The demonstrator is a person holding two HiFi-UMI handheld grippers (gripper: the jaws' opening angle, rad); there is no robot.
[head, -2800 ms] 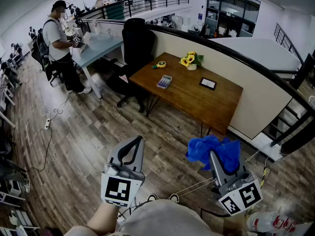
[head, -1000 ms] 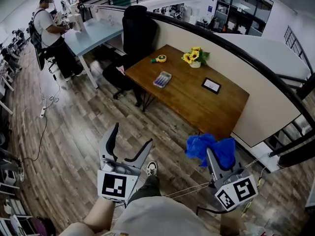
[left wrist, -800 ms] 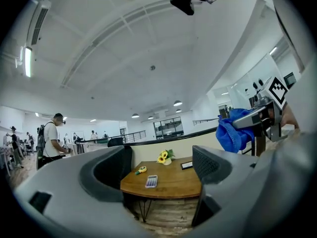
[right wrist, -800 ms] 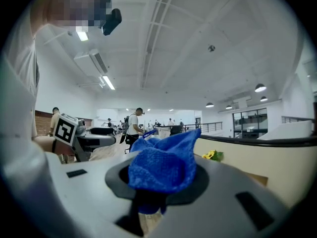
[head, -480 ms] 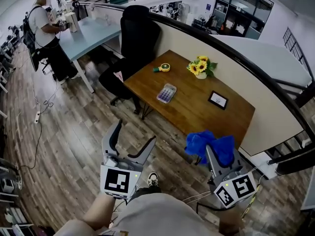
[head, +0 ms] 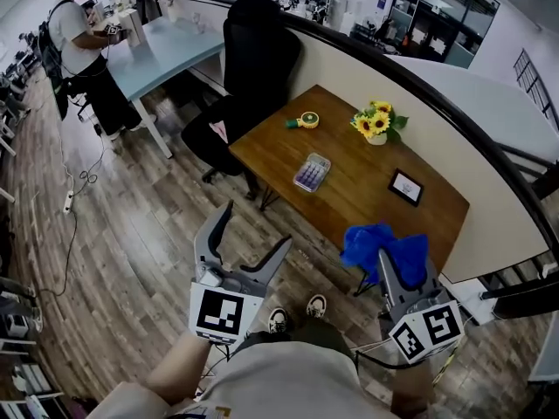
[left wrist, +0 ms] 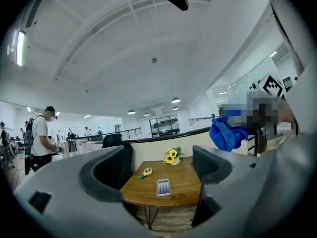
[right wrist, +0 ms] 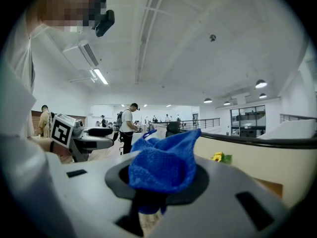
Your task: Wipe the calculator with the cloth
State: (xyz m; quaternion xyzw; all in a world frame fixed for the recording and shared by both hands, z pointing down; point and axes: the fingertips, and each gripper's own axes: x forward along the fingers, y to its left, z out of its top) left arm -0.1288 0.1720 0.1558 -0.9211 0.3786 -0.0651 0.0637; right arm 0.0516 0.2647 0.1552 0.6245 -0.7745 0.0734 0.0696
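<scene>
Closing on the wooden table [head: 262, 151] looked like the step in hand, and neither tool had reached it. The left gripper [head: 254, 227] was held with its jaws spread wide and nothing between them; down its line of sight the calculator [left wrist: 163, 186] sat ahead and slightly below, well apart, framed in the gap. The right gripper [head: 385, 264] had its jaws pinched on the blue cloth [right wrist: 163, 165], a bunched wad poking out past the tips. From that gripper the calculator lay ahead and off to the left, flat on the table, with the sunflowers [head: 377, 122] further beyond.

My read on doing this well: bring the right tips over the calculator first, then lower so the loose wad, not the hard jaws, met the keys. The empty left gripper could steady one edge, since a light calculator would likely skate on smooth wood. Gentle, even strokes seemed wisest.
</scene>
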